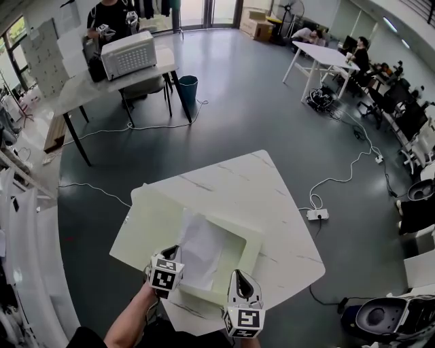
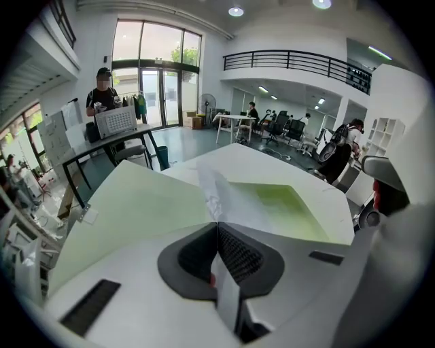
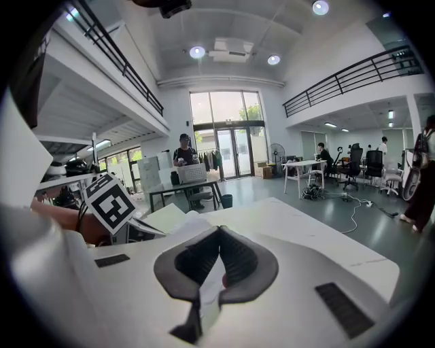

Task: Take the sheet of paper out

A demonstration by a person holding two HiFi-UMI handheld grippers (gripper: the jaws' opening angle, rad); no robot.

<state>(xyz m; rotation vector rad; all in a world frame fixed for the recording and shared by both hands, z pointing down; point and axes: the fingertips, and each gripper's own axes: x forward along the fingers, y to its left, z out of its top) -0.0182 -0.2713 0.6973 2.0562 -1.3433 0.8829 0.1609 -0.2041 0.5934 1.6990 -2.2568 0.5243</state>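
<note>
Left gripper (image 1: 173, 255), nearest, marker cube facing up. Its fingers (image 2: 234, 255) are clenched on the near edge of the sheet of paper (image 1: 200, 248). In the left gripper view the sheet (image 2: 216, 194) rises from the closed tips, creased and slightly crumpled.

Right gripper (image 1: 239, 277) just beside it, at the front wall of the box. Fingers (image 3: 238, 255) pressed together, with nothing seen gripped beyond the tips. An edge of the paper (image 3: 182, 219) shows just left of them; contact cannot be told.

The sheet stands partly up out of a pale green open box (image 1: 251, 238), its lower end at the left gripper and its upper end leaning over the box's back left corner. The box's flap (image 1: 146, 224) lies opened flat to the left.

The box sits on a white marbled desk (image 1: 238, 183), near its front edge.

On the grey floor to the right, a white power strip (image 1: 317, 215) with a trailing cable.

Further back, left: a second desk (image 1: 75, 88) carrying a white boxy appliance (image 1: 128, 54), with a person in dark clothes (image 1: 112, 13) behind it and a teal bin (image 1: 187, 88) beside it.

Far right: a white table (image 1: 319, 54) with seated people.
</note>
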